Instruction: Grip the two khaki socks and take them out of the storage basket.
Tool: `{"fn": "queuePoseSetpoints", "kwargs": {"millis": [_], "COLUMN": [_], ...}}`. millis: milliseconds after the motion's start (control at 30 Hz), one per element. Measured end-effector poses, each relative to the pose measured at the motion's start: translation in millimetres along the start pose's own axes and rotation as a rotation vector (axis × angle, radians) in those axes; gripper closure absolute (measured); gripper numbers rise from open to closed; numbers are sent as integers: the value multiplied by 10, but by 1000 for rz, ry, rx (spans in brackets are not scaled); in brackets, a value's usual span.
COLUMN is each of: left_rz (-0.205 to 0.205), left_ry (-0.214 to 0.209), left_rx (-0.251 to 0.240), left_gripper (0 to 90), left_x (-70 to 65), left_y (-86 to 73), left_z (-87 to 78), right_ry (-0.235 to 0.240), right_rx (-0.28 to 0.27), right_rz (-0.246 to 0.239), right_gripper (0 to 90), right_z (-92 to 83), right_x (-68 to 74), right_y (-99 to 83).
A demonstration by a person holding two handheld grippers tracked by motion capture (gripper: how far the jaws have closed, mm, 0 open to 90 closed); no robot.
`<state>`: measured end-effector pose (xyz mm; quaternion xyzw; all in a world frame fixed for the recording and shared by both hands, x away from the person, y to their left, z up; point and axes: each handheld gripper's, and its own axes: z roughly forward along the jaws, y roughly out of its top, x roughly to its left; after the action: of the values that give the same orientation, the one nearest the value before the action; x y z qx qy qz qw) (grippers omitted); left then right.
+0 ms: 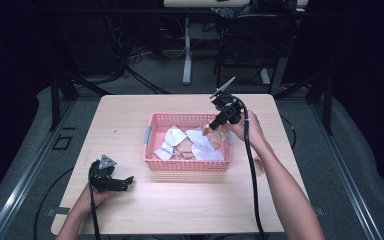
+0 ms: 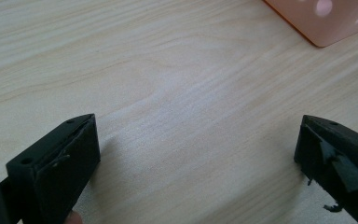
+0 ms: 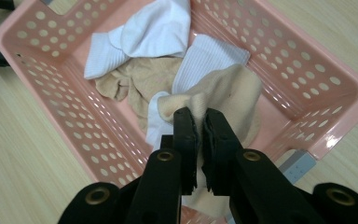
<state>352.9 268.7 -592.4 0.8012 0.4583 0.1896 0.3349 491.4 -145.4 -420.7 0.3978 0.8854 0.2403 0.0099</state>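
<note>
A pink perforated basket [image 1: 152, 120] [image 3: 307, 70] stands mid-table holding white socks [image 1: 174, 136] [image 3: 156, 28] and tan socks [image 1: 184, 147] [image 3: 135, 84]. Over its far right corner, my right gripper [image 1: 211, 128] [image 3: 198, 122] is shut on a tan sock [image 3: 233, 93] [image 1: 214, 136], which hangs into the basket. My left gripper [image 1: 125, 182] [image 2: 198, 154] rests low at the table's front left, open, with bare wood between its jaws. A corner of the basket [image 2: 321, 18] shows at the top right of the left gripper view.
The light wooden table [image 1: 130, 107] has free room around the basket on all sides. Beyond the far edge are dark chair and desk legs [image 1: 186, 50] on a grey floor. Cables [image 1: 252, 180] trail from both grippers toward the front.
</note>
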Motion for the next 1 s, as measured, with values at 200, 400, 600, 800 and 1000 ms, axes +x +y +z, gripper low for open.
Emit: {"fn": "queuePoseSetpoints", "kwargs": {"millis": [200,400,600,800,1000], "left_rz": [1,1,-1,-1,0], "left_ry": [-1,-2,0,0,1], "left_rx": [0,0,0,0,-1], "left_gripper": [0,0,1,1,1], "left_x": [2,2,0,0,0], "left_y": [1,1,0,0,0], "left_z": [1,2,1,0,0], "right_ry": [23,43,34,28,22], "right_rx": [-5,-39,-44,-69,-108], "right_rz": [-14,4,-8,4,32], "right_gripper": [847,847,847,847,847], "right_z": [-79,-169,-325,-494,-664], "right_x": [-3,-3,3,-32,-116], "right_y": [-8,-10,-44,-107,-228]}}
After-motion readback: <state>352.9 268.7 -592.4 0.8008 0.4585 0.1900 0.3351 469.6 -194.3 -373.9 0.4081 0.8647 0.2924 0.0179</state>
